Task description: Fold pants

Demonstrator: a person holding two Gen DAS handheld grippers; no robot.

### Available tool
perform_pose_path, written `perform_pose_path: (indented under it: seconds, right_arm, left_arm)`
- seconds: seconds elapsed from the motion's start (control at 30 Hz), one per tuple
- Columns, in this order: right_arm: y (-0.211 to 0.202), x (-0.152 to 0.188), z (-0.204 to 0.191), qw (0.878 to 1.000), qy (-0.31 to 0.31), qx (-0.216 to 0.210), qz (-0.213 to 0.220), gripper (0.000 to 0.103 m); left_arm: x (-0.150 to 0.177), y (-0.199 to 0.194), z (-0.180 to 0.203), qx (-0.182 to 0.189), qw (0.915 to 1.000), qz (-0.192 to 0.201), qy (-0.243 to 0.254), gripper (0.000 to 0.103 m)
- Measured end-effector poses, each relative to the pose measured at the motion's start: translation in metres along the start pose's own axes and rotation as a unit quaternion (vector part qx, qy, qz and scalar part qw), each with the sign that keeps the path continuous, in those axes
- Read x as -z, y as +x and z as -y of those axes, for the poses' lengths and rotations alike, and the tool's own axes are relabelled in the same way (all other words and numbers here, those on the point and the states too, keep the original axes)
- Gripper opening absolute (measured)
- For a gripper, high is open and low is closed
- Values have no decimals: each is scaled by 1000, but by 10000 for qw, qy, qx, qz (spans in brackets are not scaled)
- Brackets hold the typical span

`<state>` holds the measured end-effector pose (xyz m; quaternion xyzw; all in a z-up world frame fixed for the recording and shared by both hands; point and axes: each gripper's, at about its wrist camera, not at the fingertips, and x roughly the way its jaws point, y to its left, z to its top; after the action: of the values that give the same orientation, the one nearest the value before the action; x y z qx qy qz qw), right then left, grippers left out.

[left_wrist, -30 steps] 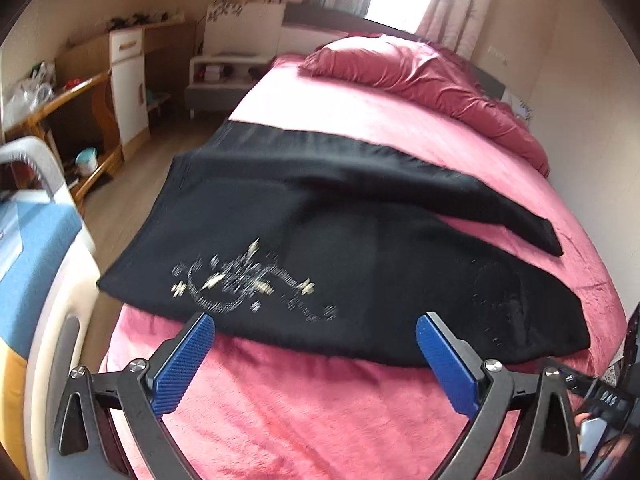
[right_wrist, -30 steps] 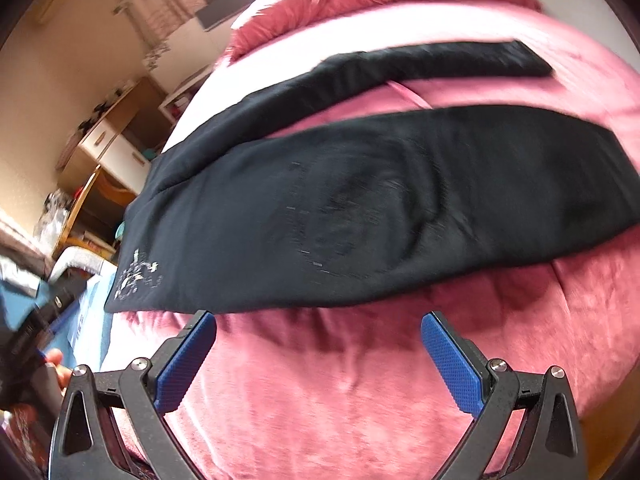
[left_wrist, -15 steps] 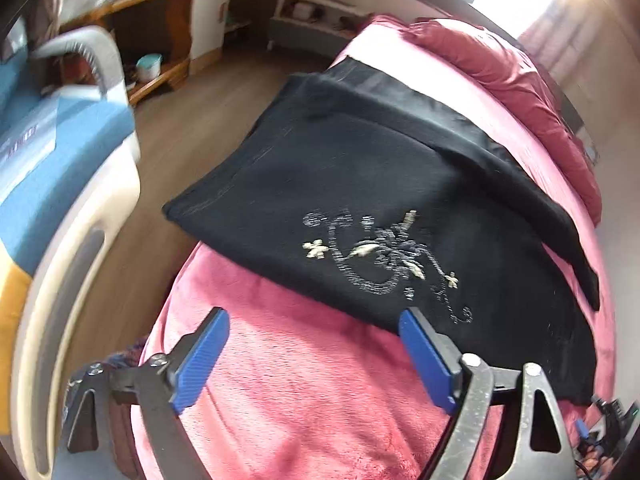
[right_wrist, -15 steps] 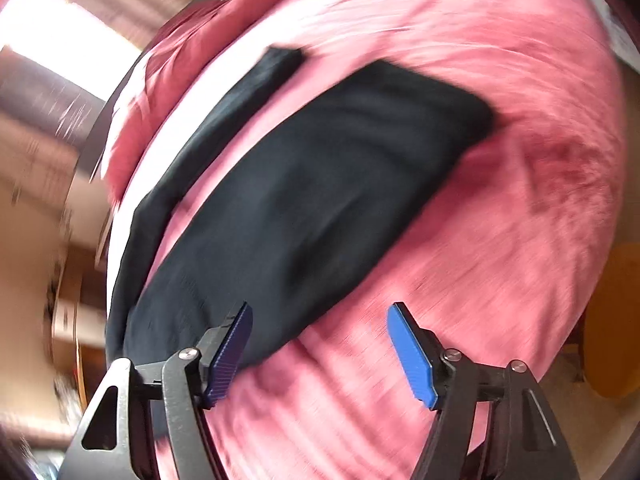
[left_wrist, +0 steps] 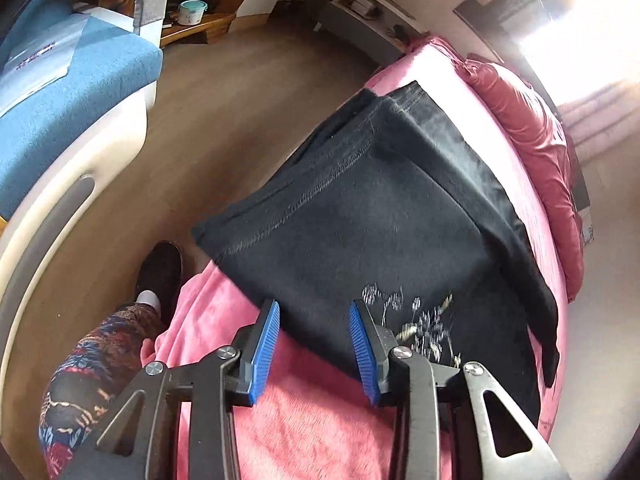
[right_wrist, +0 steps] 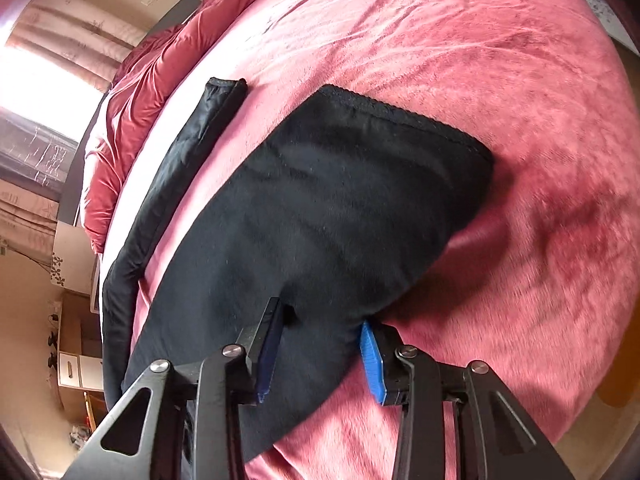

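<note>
A: Black cloth fills the gap of each hand-held gripper. The left hand-held gripper (left_wrist: 314, 344) is closing, half narrowed, over the near edge of the pants (left_wrist: 360, 216) by the pale embroidery (left_wrist: 416, 320).

B: And the right hand-held gripper (right_wrist: 322, 356)?

A: Also closing, a fold of one leg between its pads. Beyond, the pants lie spread across the pink bed (right_wrist: 500, 60).
</note>
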<state>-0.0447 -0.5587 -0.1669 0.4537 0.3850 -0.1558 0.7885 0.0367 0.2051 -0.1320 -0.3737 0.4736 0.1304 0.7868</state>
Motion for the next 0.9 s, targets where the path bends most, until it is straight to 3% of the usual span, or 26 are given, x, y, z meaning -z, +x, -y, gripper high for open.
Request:
perform_pose_path:
  seconds: [0.07,0.13,0.17,0.23,0.43,0.5,0.57,0.63,0.73,0.9]
  right_arm:
    - [1,-3,-2,10000,-32,36,-10,37]
    - [-1,-4,-4,9999,-125,106,-16,30]
    - [-1,-5,-6,9997,-195,132,-9,26]
    - [-4,-7,-10,9995,-291,158,11,17]
    - [-18,-13,-25,9981,-557,191,162,15]
    - [-17,-14,-26,9977,-605,254,145,15]
    - [-15,-12,-26,9974,-641,291,123,15]
    - [-11,-11,-22,9977,-598,306,80,15]
    - [-7,-10,-18,9981,-530,323,27,15]
    - [-3,-8,-16,9976,-549,428,-21,15]
  left_arm:
    - [-7,11,3,-225,9997,-45,-22,36]
    - [-9,15,3,-249,9996,-49,-108,34]
    - [-10,14,8,-331,9994,35,20,20]
    - [-10,12,13,-379,9991,118,159,2]
    - [-11,-6,32,-389,9968,355,604,1]
    - [-10,-5,26,-458,9983,115,327,4]
    - [-5,-9,13,-505,9987,117,-1,31]
    - [0,-10,-2,-373,9988,18,-318,32]
    - [6,-6,-15,-375,9980,-194,-472,43]
    - [4,4,-20,-12,9967,-227,-785,43]
